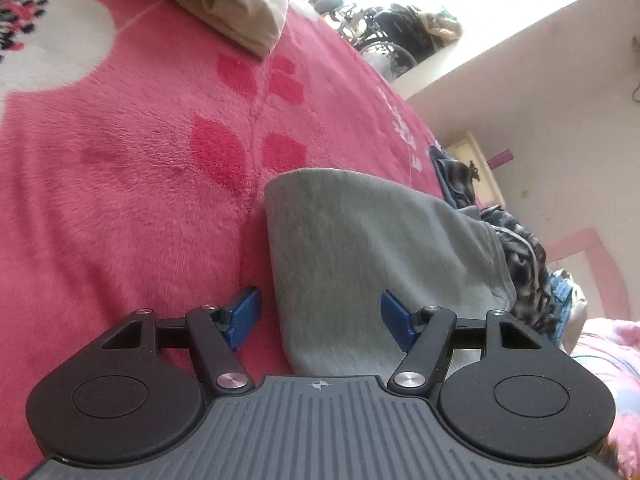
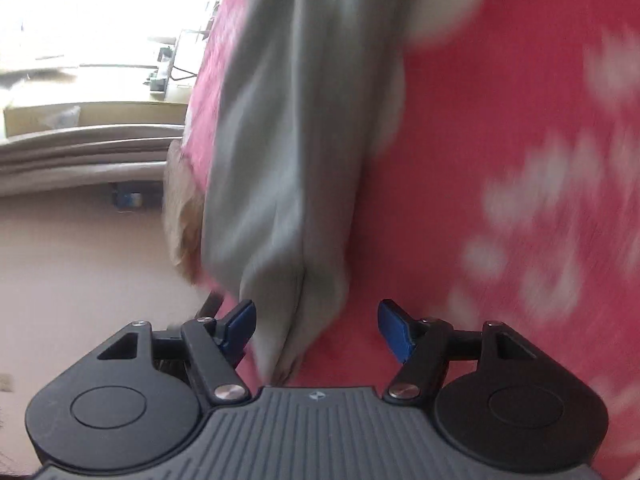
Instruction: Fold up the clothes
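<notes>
A folded grey garment (image 1: 372,256) lies on a pink fleece blanket (image 1: 132,184). In the left wrist view my left gripper (image 1: 320,320) is open, its blue pads (image 1: 244,316) spread wide; the garment's near end lies between them, and the left pad hangs over the blanket beside its edge. In the right wrist view the same grey garment (image 2: 292,140) stretches away in a long folded strip, blurred by motion. My right gripper (image 2: 318,326) is open, with the cloth's near corner between the fingers, close to the left pad (image 2: 240,326).
A folded cream cloth (image 1: 224,4) lies at the far end of the blanket. A heap of dark patterned clothes (image 1: 516,256) sits to the right of the grey garment. Beyond the bed are a pale wall (image 1: 560,112), cluttered items (image 1: 400,28) and a bright window (image 2: 100,12).
</notes>
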Tool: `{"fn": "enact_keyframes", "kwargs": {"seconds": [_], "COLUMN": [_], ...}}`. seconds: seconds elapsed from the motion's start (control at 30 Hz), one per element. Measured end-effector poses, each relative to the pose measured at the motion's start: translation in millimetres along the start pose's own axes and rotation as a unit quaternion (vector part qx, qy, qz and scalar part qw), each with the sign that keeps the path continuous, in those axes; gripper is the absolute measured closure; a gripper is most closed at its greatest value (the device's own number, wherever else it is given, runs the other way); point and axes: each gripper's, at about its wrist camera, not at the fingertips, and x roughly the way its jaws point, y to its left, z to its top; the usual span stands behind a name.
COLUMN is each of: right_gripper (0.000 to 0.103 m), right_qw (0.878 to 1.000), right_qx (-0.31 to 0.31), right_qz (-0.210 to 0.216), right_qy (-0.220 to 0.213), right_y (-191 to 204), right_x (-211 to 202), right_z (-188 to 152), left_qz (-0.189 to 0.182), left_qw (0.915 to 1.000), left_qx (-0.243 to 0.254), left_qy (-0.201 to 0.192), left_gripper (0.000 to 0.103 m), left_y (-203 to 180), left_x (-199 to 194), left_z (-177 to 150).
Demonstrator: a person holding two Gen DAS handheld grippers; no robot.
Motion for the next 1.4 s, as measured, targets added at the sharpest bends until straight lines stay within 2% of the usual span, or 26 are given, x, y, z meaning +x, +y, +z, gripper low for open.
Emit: {"fn": "enact_keyframes", "kwargs": {"seconds": [0.07, 0.17, 0.23, 0.33, 0.4, 0.43, 0.47, 0.5, 0.53, 0.6, 0.73, 0.87, 0.97, 1.03, 1.13, 1.23, 1.27, 1.3, 1.33, 1.4], "right_gripper": [0.033, 0.033, 0.032, 0.034, 0.037, 0.041, 0.051, 0.068, 0.075, 0.084, 0.087, 0.087, 0.087, 0.087, 0.087, 0.084, 0.08, 0.072, 0.07, 0.069], "right_qw": [1.0, 0.999, 0.999, 0.998, 0.998, 0.998, 0.997, 0.996, 0.995, 0.993, 0.982, 0.97, 0.956, 0.942, 0.92, 0.909, 0.908, 0.907, 0.906, 0.905], "right_qx": [0.011, -0.009, -0.031, -0.054, -0.036, -0.024, -0.012, 0.0, 0.012, 0.004, -0.111, -0.198, -0.278, -0.33, -0.392, -0.413, -0.411, -0.409, -0.406, -0.389], "right_qz": [0.021, 0.022, 0.016, 0.016, 0.025, 0.023, 0.021, 0.019, 0.018, 0.011, -0.028, -0.039, -0.023, -0.012, 0.01, 0.031, 0.017, 0.002, -0.013, -0.036], "right_qy": [0.005, 0.027, 0.023, -0.012, -0.045, -0.06, -0.074, -0.088, -0.102, -0.121, -0.152, -0.138, -0.093, -0.063, -0.005, 0.052, 0.075, 0.098, 0.121, 0.169], "right_y": [-3, 6, 16, 30, 31, 30, 29, 28, 28, 31, 69, 103, 126, 140, 155, 162, 160, 158, 155, 150], "right_x": [16, 46, 66, 88, 100, 102, 104, 106, 108, 106, 97, 92, 103, 111, 129, 154, 164, 174, 183, 188], "right_z": [-19, -36, -41, -45, -47, -48, -49, -50, -51, -58, -80, -107, -143, -167, -200, -221, -220, -218, -217, -206], "left_qz": [-0.005, -0.011, -0.015, -0.02, -0.024, -0.026, -0.027, -0.029, -0.031, -0.035, -0.054, -0.064, -0.051, -0.033, 0.032, 0.096, 0.118, 0.139, 0.159, 0.16], "left_qw": [0.9998, 0.9993, 0.9987, 0.9976, 0.9967, 0.9961, 0.9956, 0.995, 0.9943, 0.993, 0.9913, 0.9906, 0.9899, 0.9897, 0.9922, 0.9901, 0.9884, 0.9861, 0.9835, 0.984], "left_qx": [-0.017, -0.035, -0.045, -0.061, -0.072, -0.077, -0.082, -0.087, -0.092, -0.102, -0.102, -0.09, -0.091, -0.091, -0.068, -0.046, -0.038, -0.031, -0.023, -0.005], "left_qy": [-0.004, -0.012, -0.018, -0.026, -0.031, -0.034, -0.037, -0.04, -0.042, -0.048, -0.063, -0.08, -0.096, -0.106, -0.099, -0.091, -0.089, -0.086, -0.083, -0.078], "left_gripper": [0.036, 0.036, 0.036, 0.041, 0.054, 0.065, 0.08, 0.083, 0.086, 0.09, 0.095, 0.095, 0.095, 0.095, 0.095, 0.092, 0.085, 0.081, 0.074, 0.069], "left_y": [7, 11, 12, 14, 15, 16, 16, 17, 17, 18, 17, 21, 38, 52, 65, 79, 83, 88, 92, 82], "left_x": [3, 5, 7, 9, 10, 11, 12, 13, 13, 14, -8, -50, -96, -128, -144, -160, -166, -171, -176, -171], "left_z": [5, 7, 7, 7, 7, 7, 7, 7, 6, 6, 10, 16, 18, 16, 10, 4, 2, 0, -2, -2]}}
